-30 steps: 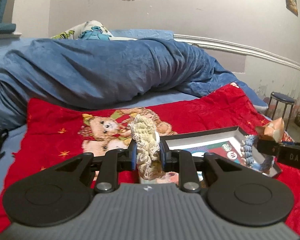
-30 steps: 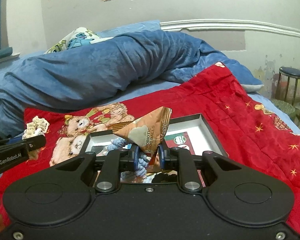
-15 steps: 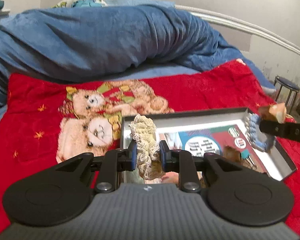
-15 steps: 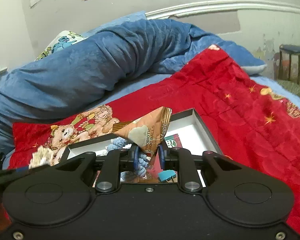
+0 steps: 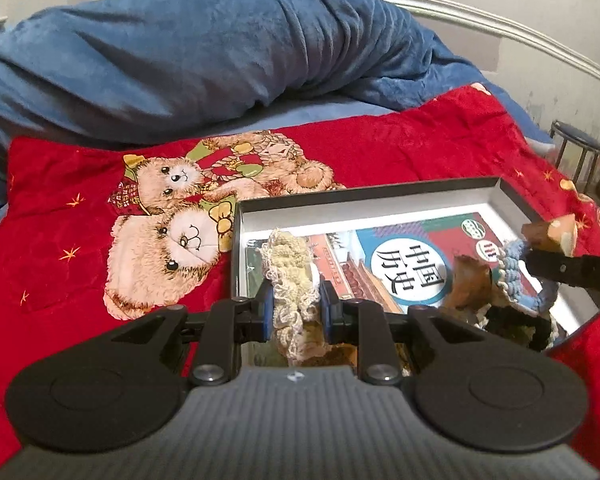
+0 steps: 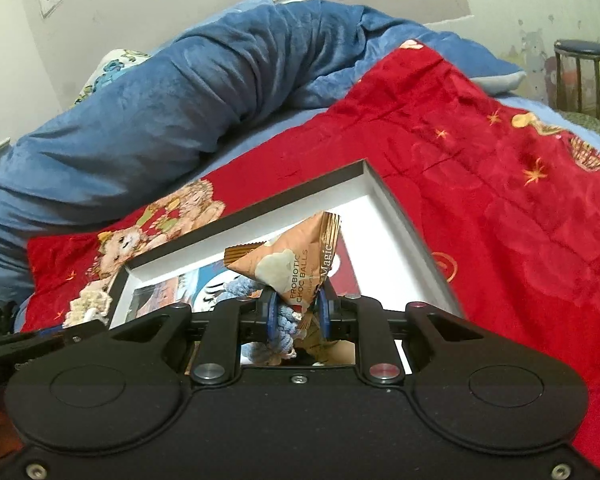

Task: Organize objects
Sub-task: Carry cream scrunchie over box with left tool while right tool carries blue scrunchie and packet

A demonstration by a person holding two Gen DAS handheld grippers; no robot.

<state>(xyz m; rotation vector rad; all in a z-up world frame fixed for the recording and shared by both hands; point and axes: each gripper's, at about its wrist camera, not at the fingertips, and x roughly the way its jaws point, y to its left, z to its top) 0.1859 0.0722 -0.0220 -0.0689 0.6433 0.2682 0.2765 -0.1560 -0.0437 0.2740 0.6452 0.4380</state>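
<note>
Compared with one second ago, both grippers are now lower and closer to the open box [image 5: 380, 196], which lies on the red blanket [image 5: 60, 240] on the bed; before, the box was only in the lower corner of each view, and now its inside fills the middle. The left gripper [image 5: 293, 307] is closed on a cream crochet piece [image 5: 290, 268], which hangs over the left part of the box, above the printed book [image 5: 404, 272] that lies inside. The right gripper [image 6: 295, 307] is closed on a brown snack packet [image 6: 290, 268], and a blue knitted piece [image 6: 280, 320] sits between the same fingers, so it seems to hold both together. In the left view this blue piece hangs down into the right part of the box. Neither grip has changed its width. I judge that the carrying is nearly finished and the next step is to release these things into the box. The soft pieces may cling to the pads when the jaws open.
</note>
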